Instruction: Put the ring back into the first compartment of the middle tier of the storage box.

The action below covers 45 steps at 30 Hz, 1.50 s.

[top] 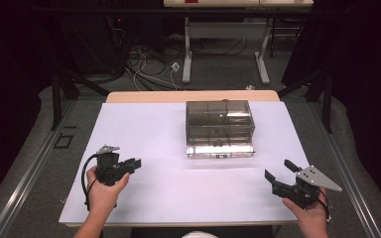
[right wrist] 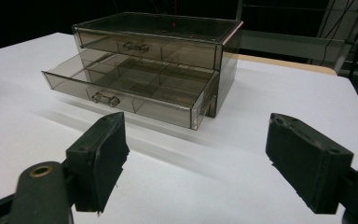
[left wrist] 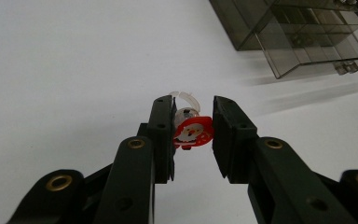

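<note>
My left gripper [top: 135, 162] [left wrist: 194, 101], held at the front left of the table, is shut on a small red and white trinket [left wrist: 193, 131] with a clear plastic loop behind it. The trinket sits pinched between the two pads, just above the white sheet. A smoky transparent drawer box [top: 220, 129] [right wrist: 158, 60] [left wrist: 303, 37] stands at the middle back of the table. Its lower drawer [right wrist: 130, 88] [top: 221, 148] is pulled out, showing several bare compartments; the upper drawer is pushed in. My right gripper [top: 278, 168] [right wrist: 196, 135] stands open at the front right, pointing at the box, with nothing between its fingers.
A white sheet [top: 168, 193] covers the wooden tabletop. Beyond the far edge are another table's legs [top: 187, 59] and loose cables [top: 149, 69] on the floor. Dark curtains stand at both sides.
</note>
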{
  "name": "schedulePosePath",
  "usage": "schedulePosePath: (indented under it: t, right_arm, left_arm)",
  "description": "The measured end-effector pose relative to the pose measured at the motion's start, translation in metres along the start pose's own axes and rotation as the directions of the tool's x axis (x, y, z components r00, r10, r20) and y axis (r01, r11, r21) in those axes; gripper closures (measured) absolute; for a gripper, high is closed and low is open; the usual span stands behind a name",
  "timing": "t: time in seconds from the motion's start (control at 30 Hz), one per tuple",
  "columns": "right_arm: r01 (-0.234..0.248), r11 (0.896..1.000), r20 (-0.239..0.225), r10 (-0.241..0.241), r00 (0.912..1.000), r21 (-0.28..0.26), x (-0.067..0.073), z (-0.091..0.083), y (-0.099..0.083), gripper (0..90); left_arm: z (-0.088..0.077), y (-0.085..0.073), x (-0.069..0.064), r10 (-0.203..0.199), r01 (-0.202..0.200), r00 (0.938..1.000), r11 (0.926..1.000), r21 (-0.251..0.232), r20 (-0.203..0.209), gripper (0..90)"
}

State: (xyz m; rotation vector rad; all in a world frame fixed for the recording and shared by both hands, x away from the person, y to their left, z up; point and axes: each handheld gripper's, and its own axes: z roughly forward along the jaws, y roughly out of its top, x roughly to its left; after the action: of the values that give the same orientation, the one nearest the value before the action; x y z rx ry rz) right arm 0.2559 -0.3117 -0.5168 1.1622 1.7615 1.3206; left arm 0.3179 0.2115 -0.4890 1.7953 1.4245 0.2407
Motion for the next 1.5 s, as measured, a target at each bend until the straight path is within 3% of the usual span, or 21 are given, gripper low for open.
schedulePosePath:
  t: [0.47,1.0,1.2,1.5]
  right_arm:
    - [-0.011,1.000,-0.001,0.011,0.9999,0.000,0.000,0.001,0.000,20.0]
    - [-0.007,1.000,0.001,0.007,1.0000,0.001,0.000,0.001,-0.001,19.9]
    - [-0.004,1.000,-0.007,0.004,1.0000,0.000,0.000,0.001,0.000,19.7]
    - [-0.006,1.000,-0.006,0.006,1.0000,0.012,0.002,0.001,0.000,18.7]
  left_arm:
    - [-0.002,0.023,-0.023,0.066,-0.065,0.9976,0.9978,-0.013,0.022,70.0]
    - [0.003,0.052,-0.050,0.145,-0.145,0.9887,0.9894,-0.010,0.038,70.0]
    - [0.004,0.059,-0.056,0.131,-0.129,0.9900,0.9903,-0.052,0.051,70.1]
    - [0.008,0.068,-0.064,0.137,-0.133,0.9880,0.9898,-0.050,0.073,70.0]
